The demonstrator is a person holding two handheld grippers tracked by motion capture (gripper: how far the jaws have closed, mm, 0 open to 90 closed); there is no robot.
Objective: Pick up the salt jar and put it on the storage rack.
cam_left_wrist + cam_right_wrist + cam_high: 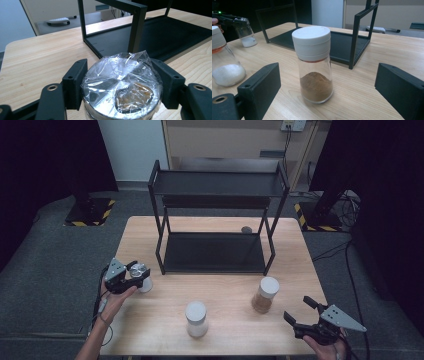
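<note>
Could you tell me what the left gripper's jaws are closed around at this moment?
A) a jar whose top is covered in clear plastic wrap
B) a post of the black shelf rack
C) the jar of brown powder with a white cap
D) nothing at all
A: in the left gripper view the left gripper has a jaw pressed on each side of the plastic-wrapped jar, while the brown powder jar stands free.

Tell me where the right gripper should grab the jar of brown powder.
Take the brown powder jar by its white cap, coming level from the near side. It stands upright, and the open right gripper already faces it.
</note>
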